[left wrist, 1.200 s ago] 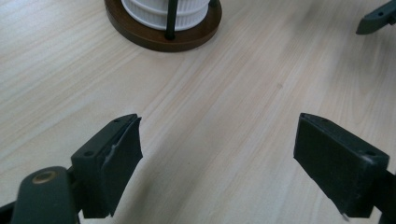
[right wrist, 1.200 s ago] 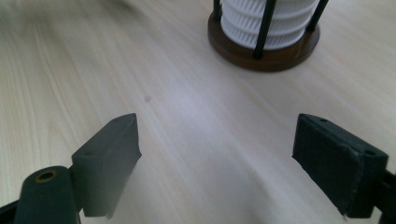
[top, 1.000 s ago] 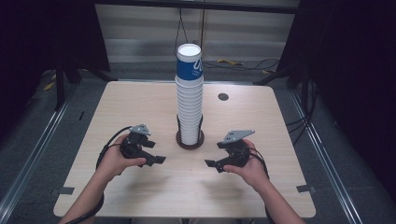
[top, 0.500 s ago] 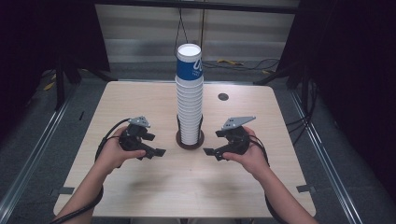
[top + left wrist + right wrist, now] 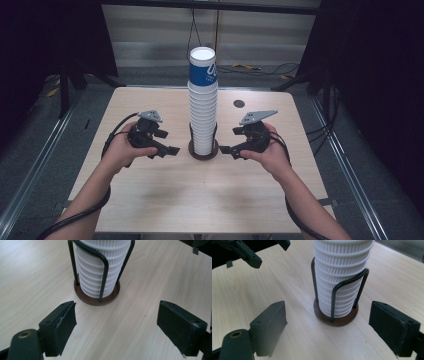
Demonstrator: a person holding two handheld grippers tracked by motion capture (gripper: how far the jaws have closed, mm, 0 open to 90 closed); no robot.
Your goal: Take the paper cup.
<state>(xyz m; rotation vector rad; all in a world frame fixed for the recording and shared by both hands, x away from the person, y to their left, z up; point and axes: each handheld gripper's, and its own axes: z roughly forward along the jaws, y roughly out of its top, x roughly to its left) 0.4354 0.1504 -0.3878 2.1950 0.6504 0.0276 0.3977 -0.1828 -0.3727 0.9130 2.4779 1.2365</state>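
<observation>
A tall stack of white ribbed paper cups [image 5: 203, 112], the top one blue and white [image 5: 202, 67], stands in a wire holder with a round brown base [image 5: 203, 151] at the table's middle. My left gripper [image 5: 167, 151] is open just left of the base. My right gripper [image 5: 226, 151] is open just right of it. In the left gripper view the cup stack [image 5: 100, 267] and brown base [image 5: 96, 298] lie ahead between the spread jaws of that gripper [image 5: 116, 330]. The right gripper view shows the stack [image 5: 340, 275] and its base [image 5: 336, 319] ahead of its gripper [image 5: 328, 331].
The light wooden table [image 5: 150, 200] has a small dark round disc [image 5: 239, 104] set into it at the back right. Cables trail from both grippers. Metal rails and dark floor flank the table on either side.
Both grippers have moved forward and inward toward the cup holder's base. Both stay open.
</observation>
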